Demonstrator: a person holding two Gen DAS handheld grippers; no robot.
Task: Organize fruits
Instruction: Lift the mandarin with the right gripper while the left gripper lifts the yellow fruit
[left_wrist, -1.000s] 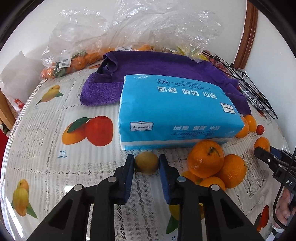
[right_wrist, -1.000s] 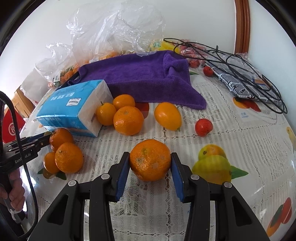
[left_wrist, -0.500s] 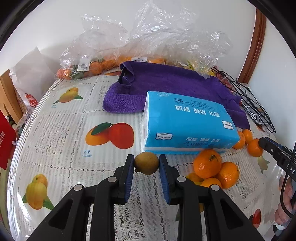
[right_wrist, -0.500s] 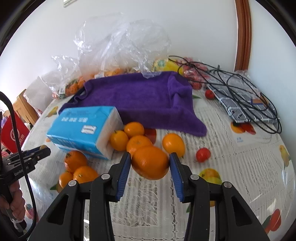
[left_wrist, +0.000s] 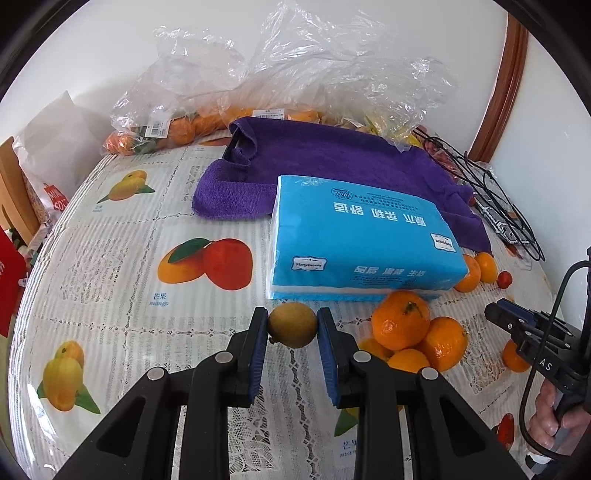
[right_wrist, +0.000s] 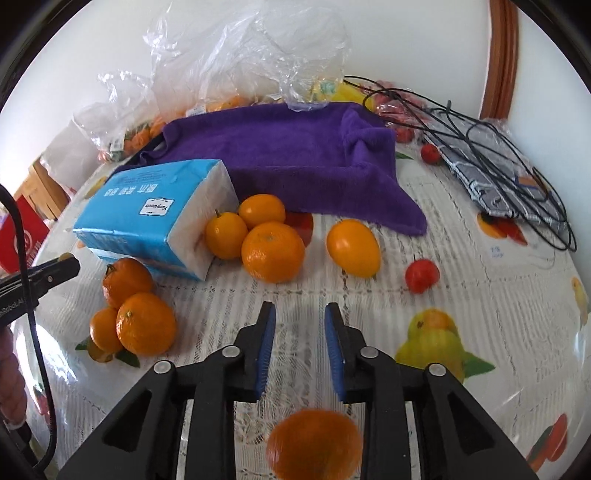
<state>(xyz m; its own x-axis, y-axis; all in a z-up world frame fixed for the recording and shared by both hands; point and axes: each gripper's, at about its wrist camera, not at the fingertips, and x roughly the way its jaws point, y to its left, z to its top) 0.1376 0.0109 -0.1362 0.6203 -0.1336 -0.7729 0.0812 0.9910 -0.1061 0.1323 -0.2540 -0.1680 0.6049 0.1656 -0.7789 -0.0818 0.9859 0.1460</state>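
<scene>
My left gripper (left_wrist: 292, 325) is shut on a small brownish-yellow fruit (left_wrist: 292, 324) and holds it above the table, near the front of the blue tissue pack (left_wrist: 362, 243). A pile of oranges (left_wrist: 406, 332) lies to its right. My right gripper (right_wrist: 300, 328) stands empty with jaws apart. A blurred orange (right_wrist: 314, 443) shows below and behind its fingers, between the arms. Ahead lie several oranges (right_wrist: 273, 251), a yellow-orange fruit (right_wrist: 353, 253), a small red fruit (right_wrist: 422, 275) and another orange pile (right_wrist: 136, 317).
A purple towel (right_wrist: 295, 155) lies behind the tissue pack (right_wrist: 155, 214). Clear plastic bags of fruit (left_wrist: 207, 122) line the back wall. A black wire rack over a packet (right_wrist: 498, 173) sits at the right. The tablecloth (left_wrist: 110, 295) has printed fruit pictures.
The right gripper let go of the orange, which now sits blurred low between its arms. The left gripper kept its fruit and drew back and up a little.
</scene>
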